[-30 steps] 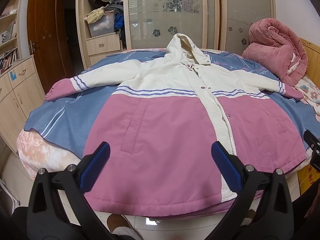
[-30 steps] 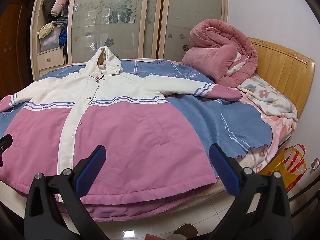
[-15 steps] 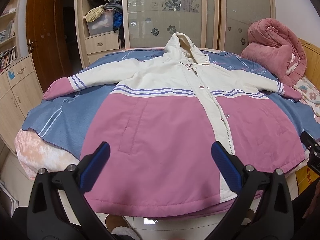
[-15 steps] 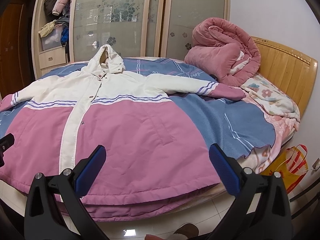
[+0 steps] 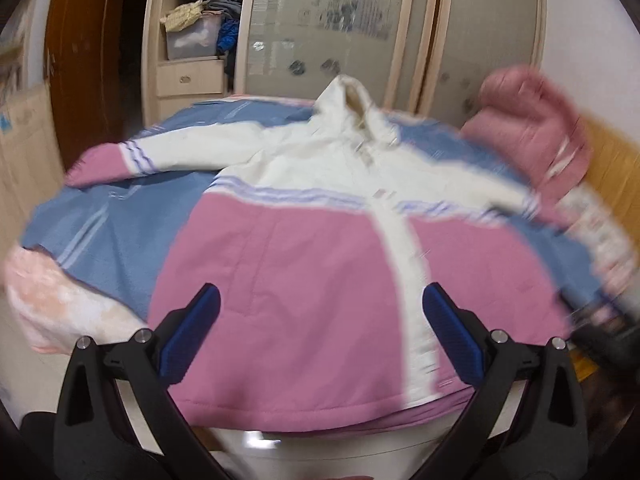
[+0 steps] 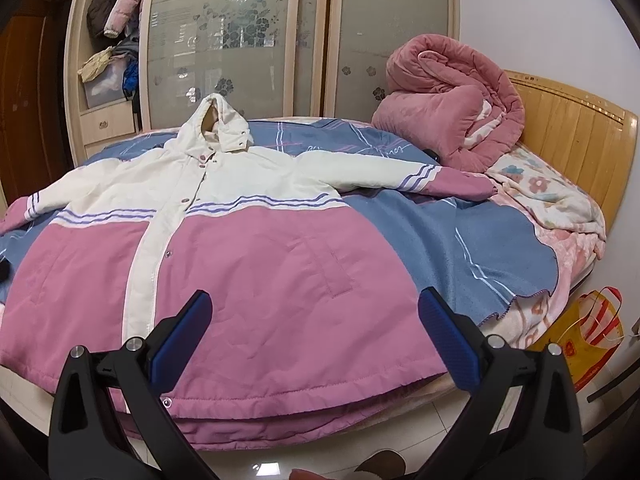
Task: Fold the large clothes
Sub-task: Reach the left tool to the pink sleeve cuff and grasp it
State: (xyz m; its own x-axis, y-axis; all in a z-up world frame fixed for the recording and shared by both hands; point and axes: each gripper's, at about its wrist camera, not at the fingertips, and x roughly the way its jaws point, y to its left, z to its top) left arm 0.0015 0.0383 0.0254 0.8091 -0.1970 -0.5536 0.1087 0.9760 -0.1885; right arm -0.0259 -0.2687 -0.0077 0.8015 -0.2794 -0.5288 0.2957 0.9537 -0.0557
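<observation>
A large hooded coat (image 6: 256, 264), cream on top and pink below with purple stripes, lies face up and buttoned on the bed, sleeves spread out to both sides. In the left wrist view the coat (image 5: 304, 280) is blurred by motion. My left gripper (image 5: 320, 336) hangs open above the coat's hem, near the left of the cream button strip. My right gripper (image 6: 314, 338) is open over the hem on the coat's right half. Neither holds anything.
A blue bedspread (image 6: 460, 240) covers the bed. A rolled pink quilt (image 6: 452, 120) sits by the wooden headboard (image 6: 576, 128). A wardrobe with frosted doors (image 6: 240, 40) stands behind. A yellow and red bag (image 6: 584, 340) rests on the floor at right.
The left gripper's view has swung and gone blurry, shifting right and closer over the coat. The right gripper has edged slightly forward. Both stay open.
</observation>
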